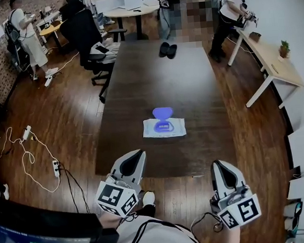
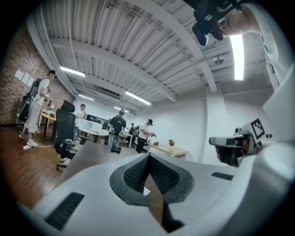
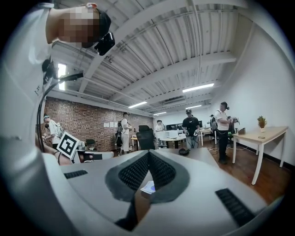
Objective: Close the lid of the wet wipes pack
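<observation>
The wet wipes pack (image 1: 163, 128) lies flat on the dark table (image 1: 148, 76), white with blue print. Its blue lid (image 1: 163, 113) stands open at the pack's far side. Both grippers hover short of the table's near edge, apart from the pack. My left gripper (image 1: 140, 153) is left of the pack's line, its jaws closed tip to tip with nothing between them (image 2: 148, 156). My right gripper (image 1: 217, 164) is to the right, also shut and empty (image 3: 148, 153). A sliver of the pack (image 3: 150, 187) shows through the gap below the right jaws.
A pair of black objects (image 1: 168, 49) rests at the table's far end. A black office chair (image 1: 90, 39) stands at the table's far left. White cables and a power strip (image 1: 55, 168) lie on the wooden floor at left. A light desk (image 1: 273, 64) stands at right. Several people stand at the back.
</observation>
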Action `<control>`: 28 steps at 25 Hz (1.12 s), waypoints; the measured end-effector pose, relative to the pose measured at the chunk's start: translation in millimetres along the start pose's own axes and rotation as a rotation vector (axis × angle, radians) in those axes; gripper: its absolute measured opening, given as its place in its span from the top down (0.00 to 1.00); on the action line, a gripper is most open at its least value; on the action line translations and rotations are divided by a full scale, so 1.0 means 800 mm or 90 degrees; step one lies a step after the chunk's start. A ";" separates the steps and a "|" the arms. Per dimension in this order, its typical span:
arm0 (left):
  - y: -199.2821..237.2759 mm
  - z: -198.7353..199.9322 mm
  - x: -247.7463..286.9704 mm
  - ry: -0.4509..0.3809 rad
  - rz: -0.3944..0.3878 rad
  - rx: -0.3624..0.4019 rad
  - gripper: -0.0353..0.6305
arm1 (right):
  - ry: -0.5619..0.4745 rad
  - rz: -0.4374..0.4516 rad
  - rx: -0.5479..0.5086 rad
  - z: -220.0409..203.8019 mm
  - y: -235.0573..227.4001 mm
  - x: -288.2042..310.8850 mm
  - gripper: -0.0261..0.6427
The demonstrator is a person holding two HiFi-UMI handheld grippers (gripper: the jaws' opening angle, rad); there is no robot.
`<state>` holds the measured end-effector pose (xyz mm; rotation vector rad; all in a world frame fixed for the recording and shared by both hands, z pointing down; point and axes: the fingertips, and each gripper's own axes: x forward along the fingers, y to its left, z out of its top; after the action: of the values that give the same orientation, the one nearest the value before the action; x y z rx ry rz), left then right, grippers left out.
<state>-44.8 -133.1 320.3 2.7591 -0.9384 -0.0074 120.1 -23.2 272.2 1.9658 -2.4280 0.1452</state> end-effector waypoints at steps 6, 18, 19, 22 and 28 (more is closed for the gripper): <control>0.038 -0.011 0.081 0.026 -0.049 -0.007 0.95 | 0.008 -0.014 0.011 0.000 -0.034 0.081 0.95; 0.082 -0.081 0.197 0.078 -0.002 -0.027 0.95 | 0.069 0.085 0.055 -0.077 -0.118 0.200 0.95; 0.088 -0.090 0.204 0.082 0.014 -0.031 0.95 | 0.075 0.104 0.058 -0.088 -0.125 0.212 0.95; 0.108 -0.122 0.219 0.100 0.051 -0.057 0.95 | 0.089 0.154 0.065 -0.122 -0.143 0.252 0.95; 0.138 -0.195 0.246 0.133 0.108 -0.117 0.95 | 0.112 0.279 0.065 -0.194 -0.174 0.341 0.95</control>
<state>57.4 -303.6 509.3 2.4489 -1.0532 0.2087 191.3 -305.5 454.8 1.3494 -2.7299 0.4339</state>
